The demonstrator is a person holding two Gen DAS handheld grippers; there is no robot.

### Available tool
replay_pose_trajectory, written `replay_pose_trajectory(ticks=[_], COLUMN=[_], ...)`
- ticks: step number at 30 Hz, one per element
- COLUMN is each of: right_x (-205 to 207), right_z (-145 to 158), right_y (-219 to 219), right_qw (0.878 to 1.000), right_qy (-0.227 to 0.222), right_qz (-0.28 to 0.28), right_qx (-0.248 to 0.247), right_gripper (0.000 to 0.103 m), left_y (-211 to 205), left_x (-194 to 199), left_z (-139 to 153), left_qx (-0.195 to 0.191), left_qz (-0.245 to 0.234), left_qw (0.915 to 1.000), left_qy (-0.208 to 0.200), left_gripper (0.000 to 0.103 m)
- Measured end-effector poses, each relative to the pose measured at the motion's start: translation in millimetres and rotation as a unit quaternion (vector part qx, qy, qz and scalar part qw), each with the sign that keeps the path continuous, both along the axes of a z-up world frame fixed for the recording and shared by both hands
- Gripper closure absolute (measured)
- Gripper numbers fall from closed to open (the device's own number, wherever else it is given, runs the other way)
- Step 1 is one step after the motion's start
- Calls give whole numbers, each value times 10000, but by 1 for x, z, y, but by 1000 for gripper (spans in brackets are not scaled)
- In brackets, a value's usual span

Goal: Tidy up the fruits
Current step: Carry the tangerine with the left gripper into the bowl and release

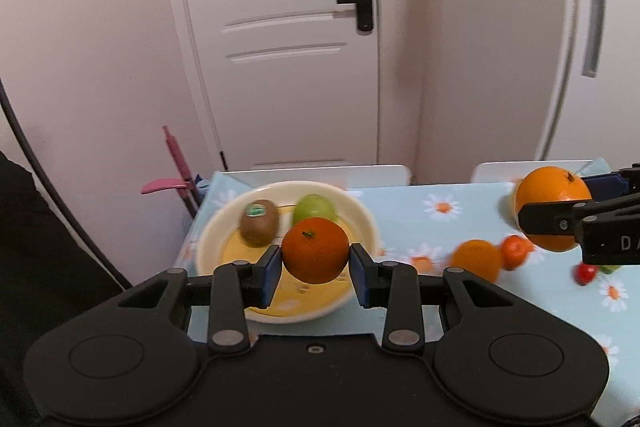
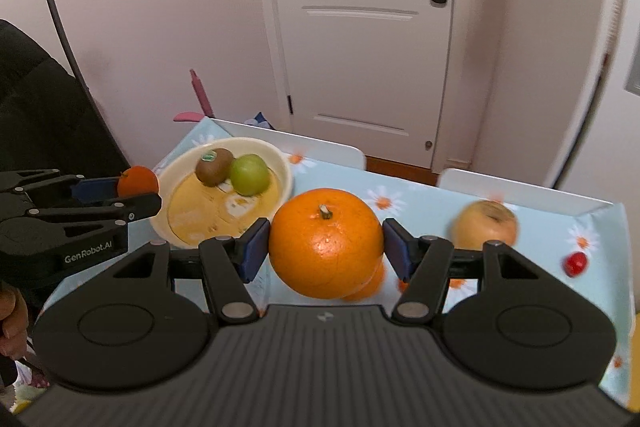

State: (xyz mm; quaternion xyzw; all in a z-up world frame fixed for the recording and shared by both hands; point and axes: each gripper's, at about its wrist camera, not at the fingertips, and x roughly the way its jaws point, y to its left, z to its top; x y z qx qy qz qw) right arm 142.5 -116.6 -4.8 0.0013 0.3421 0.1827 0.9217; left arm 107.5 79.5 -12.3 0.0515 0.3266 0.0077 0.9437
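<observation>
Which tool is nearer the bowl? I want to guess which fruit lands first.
Left. The left tool, shut on a tangerine, hangs at the bowl's near rim. The right tool, shut on an orange, is off to the bowl's right, over the table.

"GenRobot.AI" stands in pale letters on the black body of the left gripper [image 2: 140, 197], at the left edge of the right wrist view; in the left wrist view, at the right edge, the right gripper [image 1: 554, 207] shows only "D" and a cut-off letter; the kiwi [image 2: 214, 166] bears a green sticker, unreadable.
</observation>
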Motion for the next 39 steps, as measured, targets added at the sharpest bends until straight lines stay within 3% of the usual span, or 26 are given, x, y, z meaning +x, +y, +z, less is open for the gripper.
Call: replay_pose_trajectory(ticks=[8,17,23,33,34,36,39], right_x=[28,58,74,84,85,87,88], right_z=[-7,-28,-45,-50,-50,-49,-45], right_y=[54,99,115,121,121,119,116], right_qw=[9999,9996,9987,9974,9972,9971,9970], right_qy=[90,290,469,561,567,579,574], right_qz=[74,-30,-136,-370,-396,-430,-452], right_qx=[11,-53,-120,-260,-270,-258,-243], right_gripper=[27,27,27,27,27,27,27], left_y=[47,74,80,82,82,82,83], left_x=[25,66,89,112,112,110,106], left_z=[-11,-42,-70,-96,-96,-94,-88], left_qx=[136,377,656,756,754,729,620], left_qz=[-7,-227,-497,-797,-797,-828,-845], left_qw=[9999,9985,9953,9911,9911,9915,9924], left_qy=[98,321,509,752,752,683,646], left_gripper=[63,63,63,62,60,35,26])
